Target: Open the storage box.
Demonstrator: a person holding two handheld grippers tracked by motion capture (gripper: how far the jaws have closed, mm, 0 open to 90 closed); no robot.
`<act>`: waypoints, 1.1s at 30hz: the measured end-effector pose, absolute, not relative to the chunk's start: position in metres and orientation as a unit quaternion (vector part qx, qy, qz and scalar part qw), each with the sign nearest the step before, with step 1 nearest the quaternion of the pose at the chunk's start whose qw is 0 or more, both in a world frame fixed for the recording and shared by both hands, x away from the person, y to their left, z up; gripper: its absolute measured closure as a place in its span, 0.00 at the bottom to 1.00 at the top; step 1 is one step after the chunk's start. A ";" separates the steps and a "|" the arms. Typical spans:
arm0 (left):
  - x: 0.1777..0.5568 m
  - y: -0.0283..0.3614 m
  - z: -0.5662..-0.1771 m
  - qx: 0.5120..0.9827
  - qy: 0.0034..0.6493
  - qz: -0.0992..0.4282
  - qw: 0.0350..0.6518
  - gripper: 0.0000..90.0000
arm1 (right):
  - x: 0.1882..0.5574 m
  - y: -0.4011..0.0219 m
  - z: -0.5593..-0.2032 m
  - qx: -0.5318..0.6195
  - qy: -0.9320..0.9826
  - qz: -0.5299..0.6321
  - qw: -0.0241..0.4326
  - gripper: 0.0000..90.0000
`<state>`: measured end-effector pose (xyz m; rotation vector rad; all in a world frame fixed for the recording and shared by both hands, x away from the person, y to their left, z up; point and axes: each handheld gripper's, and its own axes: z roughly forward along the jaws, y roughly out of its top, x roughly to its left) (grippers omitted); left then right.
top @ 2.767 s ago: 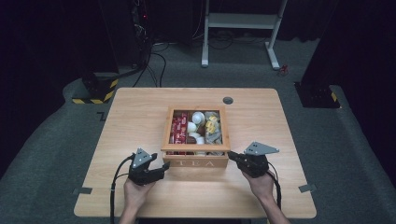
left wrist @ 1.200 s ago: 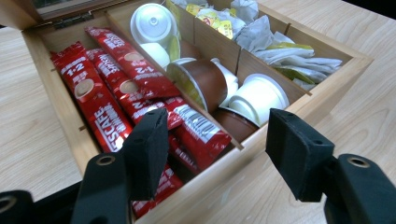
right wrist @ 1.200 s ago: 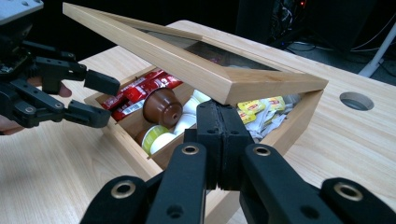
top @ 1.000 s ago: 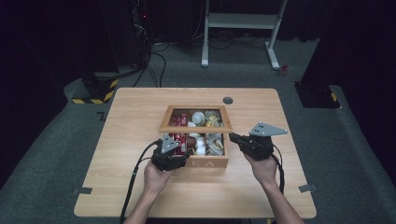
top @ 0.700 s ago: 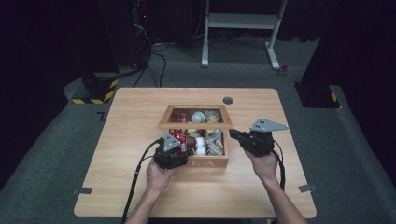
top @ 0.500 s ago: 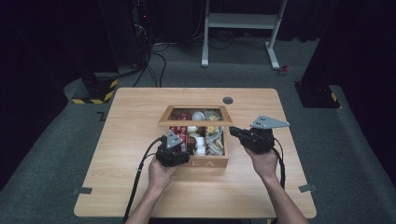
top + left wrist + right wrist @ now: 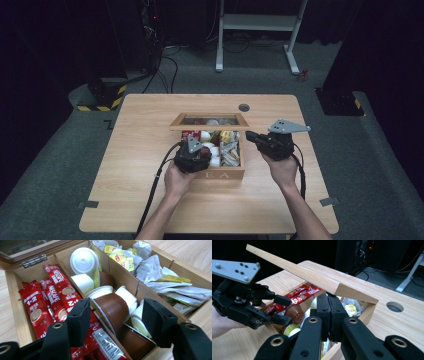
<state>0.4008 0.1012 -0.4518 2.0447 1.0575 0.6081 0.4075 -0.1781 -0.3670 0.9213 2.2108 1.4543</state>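
On the wooden table [image 7: 130, 150] stood a wooden box [image 7: 220, 175] with its lid [image 7: 312, 277] partly raised and tilted over the compartments.

At the left, the left gripper [image 7: 192, 156] hung low over the near left part of the box, held by the person's left hand [image 7: 177, 179]. In the left gripper view its jaws were spread wide apart, gripping nothing, with a brown coffee capsule [image 7: 112, 311] lying on its side between them in the middle compartment. Left of that capsule, the leftmost compartment held red Nescafe sachets [image 7: 56, 293] packed side by side. Farther back in the middle compartment lay white capsules [image 7: 83, 260], one showing its round face. The compartment at the right held crumpled tea bags [image 7: 160, 277] with yellow tags.

At the right, the right gripper [image 7: 260, 138] sat at the box's right side, held by the right hand [image 7: 282, 167], its grey plate on top. In the right gripper view its jaws were pressed together with nothing visible between them, their tips just under the raised lid's lower edge; whether they touched it could not be told. A round hole [image 7: 244, 107] lay in the tabletop beyond the box.
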 end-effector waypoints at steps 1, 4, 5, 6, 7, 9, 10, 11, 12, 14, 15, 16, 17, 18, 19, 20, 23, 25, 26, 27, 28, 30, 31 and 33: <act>0.402 0.101 -0.452 0.796 0.413 0.238 0.372 0.45 | 0.408 -0.178 -0.367 0.325 0.777 0.513 0.167 0.98; 0.406 0.099 -0.452 0.798 0.418 0.235 0.365 0.45 | 0.410 -0.179 -0.365 0.325 0.776 0.515 0.163 0.98; 0.406 0.098 -0.453 0.800 0.418 0.231 0.363 0.45 | 0.411 -0.179 -0.364 0.326 0.777 0.514 0.163 0.98; 0.408 0.097 -0.453 0.803 0.418 0.231 0.358 0.45 | 0.411 -0.179 -0.363 0.328 0.776 0.514 0.163 0.98; 0.408 0.095 -0.454 0.805 0.415 0.240 0.350 0.46 | 0.411 -0.179 -0.363 0.327 0.776 0.515 0.163 0.98; 0.409 0.093 -0.455 0.807 0.411 0.246 0.344 0.47 | 0.412 -0.178 -0.363 0.327 0.775 0.515 0.163 0.98; 0.410 0.092 -0.454 0.811 0.409 0.246 0.340 0.47 | 0.412 -0.178 -0.363 0.326 0.776 0.514 0.165 0.98; 0.411 0.091 -0.454 0.811 0.408 0.246 0.339 0.47 | 0.411 -0.178 -0.362 0.326 0.776 0.513 0.168 0.98; 0.412 0.090 -0.454 0.811 0.409 0.245 0.339 0.48 | 0.411 -0.178 -0.362 0.326 0.776 0.513 0.169 0.98; 0.414 0.089 -0.454 0.814 0.406 0.247 0.334 0.49 | 0.412 -0.178 -0.362 0.326 0.776 0.513 0.168 0.98; 0.414 0.087 -0.455 0.815 0.405 0.246 0.333 0.49 | 0.412 -0.178 -0.362 0.326 0.776 0.513 0.168 0.98; 0.415 0.086 -0.455 0.817 0.402 0.247 0.332 0.50 | 0.411 -0.178 -0.362 0.326 0.776 0.513 0.169 0.98; 0.415 0.084 -0.455 0.819 0.399 0.247 0.329 0.51 | 0.411 -0.178 -0.362 0.326 0.776 0.513 0.169 0.98; 0.416 0.083 -0.457 0.821 0.396 0.248 0.327 0.51 | 0.411 -0.178 -0.362 0.326 0.776 0.513 0.168 0.98; 0.416 0.081 -0.458 0.823 0.394 0.247 0.326 0.52 | 0.412 -0.178 -0.362 0.326 0.776 0.513 0.168 0.98; 0.417 0.080 -0.459 0.822 0.395 0.248 0.326 0.52 | 0.412 -0.178 -0.362 0.327 0.776 0.513 0.167 0.98; 0.419 0.079 -0.459 0.823 0.397 0.244 0.324 0.52 | 0.412 -0.178 -0.362 0.326 0.776 0.513 0.168 0.98; 0.419 0.080 -0.459 0.824 0.396 0.243 0.324 0.52 | 0.411 -0.178 -0.362 0.327 0.776 0.512 0.167 0.98; 0.419 0.080 -0.459 0.825 0.395 0.241 0.324 0.53 | 0.411 -0.178 -0.362 0.327 0.776 0.512 0.167 0.98; 0.419 0.081 -0.458 0.825 0.395 0.240 0.326 0.54 | 0.412 -0.178 -0.362 0.327 0.776 0.513 0.167 0.98; 0.419 0.081 -0.458 0.825 0.396 0.238 0.326 0.54 | 0.412 -0.178 -0.362 0.326 0.776 0.514 0.169 0.98; 0.420 0.082 -0.458 0.825 0.395 0.236 0.328 0.55 | 0.412 -0.178 -0.362 0.326 0.775 0.514 0.169 0.98; 0.420 0.082 -0.458 0.826 0.394 0.236 0.328 0.56 | 0.412 -0.178 -0.362 0.326 0.775 0.514 0.168 0.98; 0.420 0.083 -0.458 0.825 0.394 0.234 0.330 0.57 | 0.412 -0.178 -0.362 0.327 0.776 0.513 0.167 0.98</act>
